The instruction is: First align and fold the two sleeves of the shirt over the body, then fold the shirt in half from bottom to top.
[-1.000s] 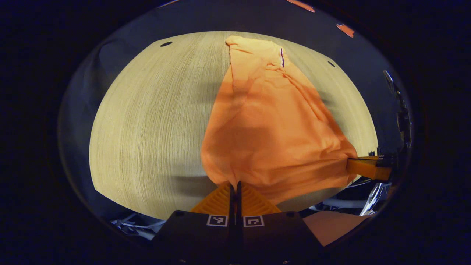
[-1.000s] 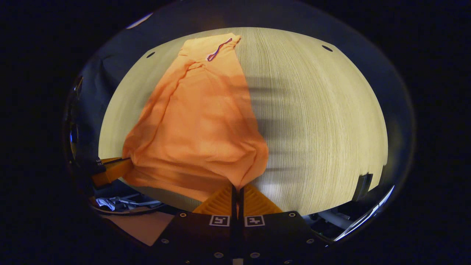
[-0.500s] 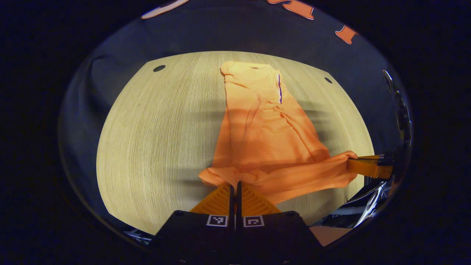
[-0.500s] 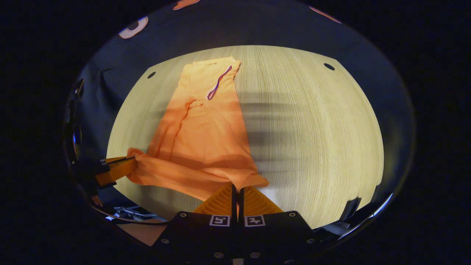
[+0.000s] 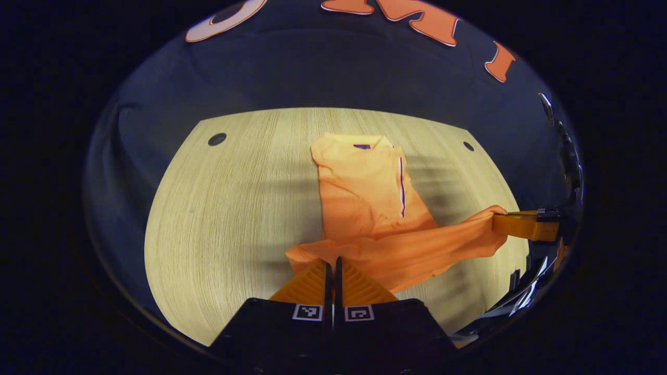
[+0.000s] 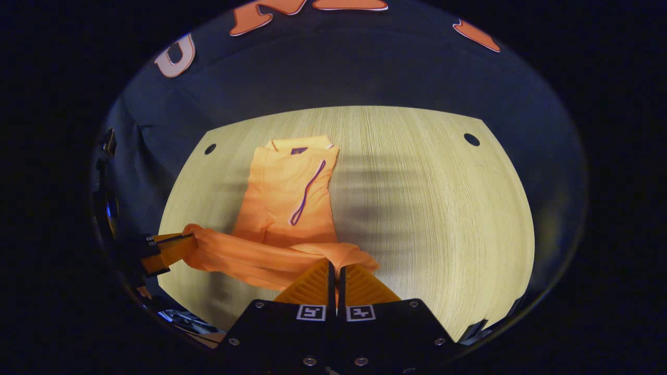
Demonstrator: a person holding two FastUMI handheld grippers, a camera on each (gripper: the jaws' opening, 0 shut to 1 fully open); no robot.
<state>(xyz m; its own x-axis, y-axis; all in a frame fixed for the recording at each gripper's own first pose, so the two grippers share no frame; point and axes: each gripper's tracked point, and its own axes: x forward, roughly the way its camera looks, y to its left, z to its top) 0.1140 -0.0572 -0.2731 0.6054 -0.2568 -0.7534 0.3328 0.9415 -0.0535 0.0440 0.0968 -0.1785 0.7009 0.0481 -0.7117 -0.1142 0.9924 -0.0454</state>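
I have each hand-held gripper pinched closed on a bottom corner of the shirt (image 5: 365, 198): the left hand-held gripper (image 5: 331, 268) at the bottom centre of the left gripper view, the right hand-held gripper (image 6: 336, 271) at the bottom centre of the right gripper view. I hold the hem (image 6: 250, 258) raised and stretched between them so it stays straight as a fold edge; I judge this to be the bottom-to-top fold under way. The rest of the shirt lies flat on the tabletop (image 5: 229, 208), running from mid-frame up to the collar (image 6: 299, 146), narrow with its sides folded in. Count: one shirt, two grippers, one tabletop with two dark round holes (image 6: 471, 139) near its upper corners.
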